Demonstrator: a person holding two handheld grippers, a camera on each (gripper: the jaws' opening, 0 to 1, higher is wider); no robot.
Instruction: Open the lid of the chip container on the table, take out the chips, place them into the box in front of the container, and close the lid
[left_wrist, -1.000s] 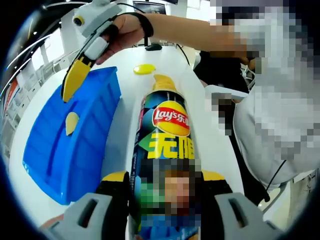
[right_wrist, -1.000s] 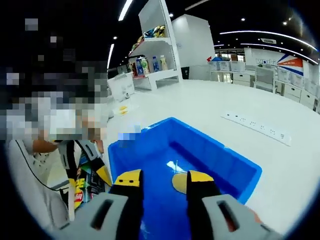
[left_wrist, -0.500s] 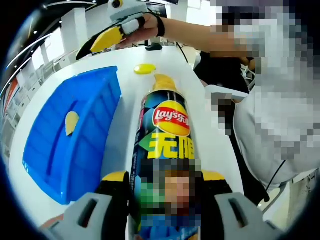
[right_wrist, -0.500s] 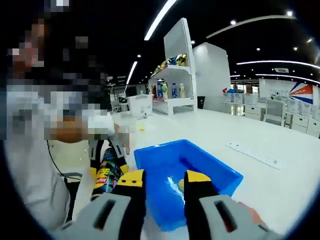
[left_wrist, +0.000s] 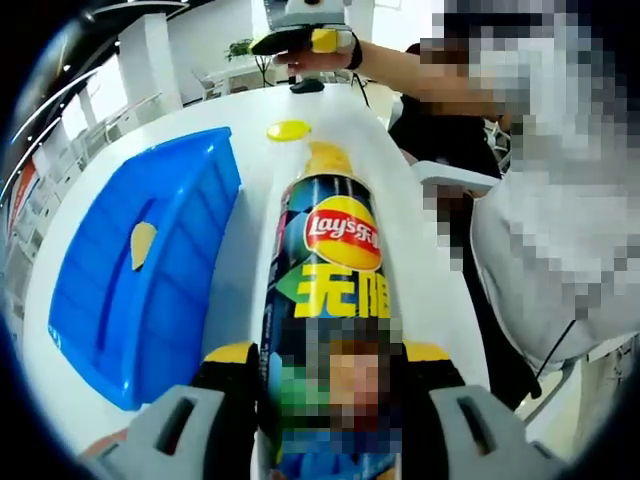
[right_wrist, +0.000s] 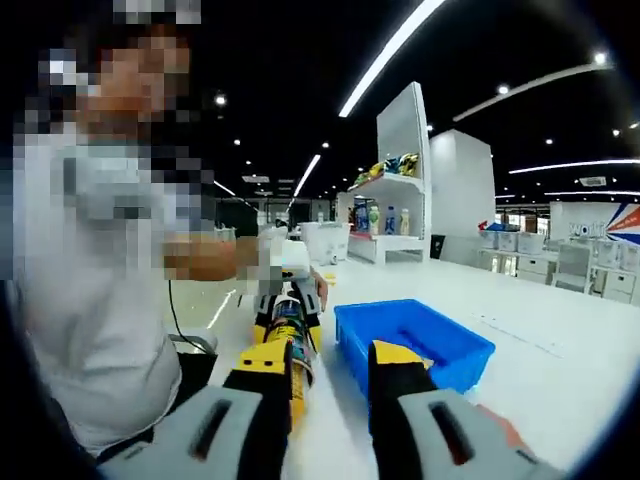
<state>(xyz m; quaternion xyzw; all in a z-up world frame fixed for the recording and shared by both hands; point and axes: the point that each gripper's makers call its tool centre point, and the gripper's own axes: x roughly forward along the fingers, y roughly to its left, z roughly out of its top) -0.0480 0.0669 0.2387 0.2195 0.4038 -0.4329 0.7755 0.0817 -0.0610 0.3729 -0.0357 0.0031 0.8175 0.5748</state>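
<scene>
The left gripper (left_wrist: 325, 360) has its jaws clamped on the tall dark cylindrical chip can (left_wrist: 327, 285), which lies along the white bench (left_wrist: 420, 260). Beyond its open mouth rests a round yellow lid (left_wrist: 288, 130). Left of the jaws, the blue plastic box (left_wrist: 140, 270) holds one pale chip (left_wrist: 142, 243). The right gripper (right_wrist: 330, 365) has its jaws apart, empty.

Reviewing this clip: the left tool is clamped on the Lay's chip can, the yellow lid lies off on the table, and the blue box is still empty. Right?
Not quite. The blue box is not empty: the left gripper view shows one chip lying in it. The rest holds: the left tool is clamped on the Lay's chip can, and the yellow lid lies off on the table.
</scene>
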